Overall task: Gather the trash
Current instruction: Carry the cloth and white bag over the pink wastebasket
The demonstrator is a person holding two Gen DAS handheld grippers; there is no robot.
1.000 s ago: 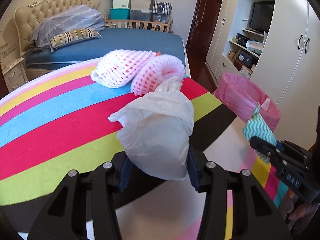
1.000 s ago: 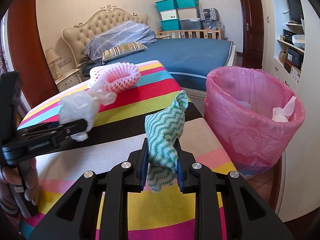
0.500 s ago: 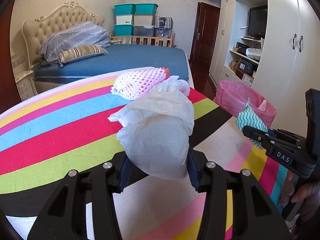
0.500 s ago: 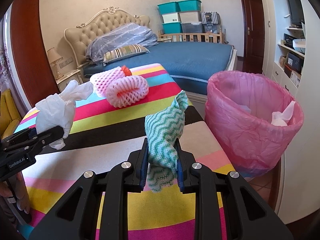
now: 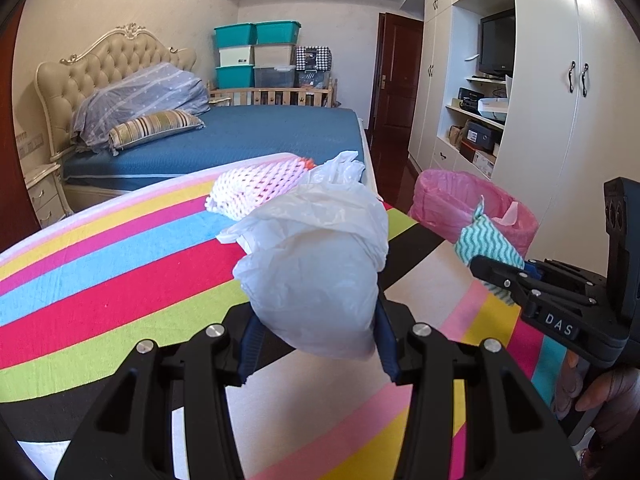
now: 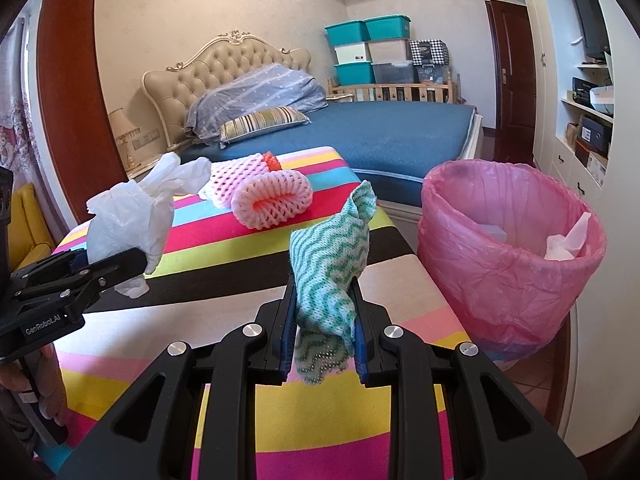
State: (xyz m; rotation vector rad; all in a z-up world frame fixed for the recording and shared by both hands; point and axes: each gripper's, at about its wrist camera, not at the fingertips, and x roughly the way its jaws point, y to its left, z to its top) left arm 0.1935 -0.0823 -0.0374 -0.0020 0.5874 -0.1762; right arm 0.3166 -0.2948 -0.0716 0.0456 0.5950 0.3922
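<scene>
My left gripper (image 5: 316, 340) is shut on a crumpled white plastic bag (image 5: 316, 276), held above the striped tablecloth (image 5: 100, 280). The same bag (image 6: 128, 220) and left gripper (image 6: 120, 268) show at the left of the right wrist view. My right gripper (image 6: 324, 336) is shut on a green-and-white zigzag cloth (image 6: 330, 256); that cloth (image 5: 486, 244) appears at the right of the left wrist view. A bin with a pink liner (image 6: 508, 248) stands off the table's right side, with white tissue (image 6: 568, 240) inside. Pink foam fruit nets (image 6: 272, 196) lie at the table's far end.
A bed with a blue cover (image 6: 380, 128) lies beyond the table. White wardrobes and shelves (image 5: 560, 120) line the right wall behind the bin (image 5: 472, 208). A dark door (image 5: 396, 88) is at the far end. A hand (image 5: 600, 396) holds the right gripper's handle.
The left gripper has risen and drawn back with the white bag, so the foam nets look smaller and farther. The right gripper with the cloth has barely moved.
</scene>
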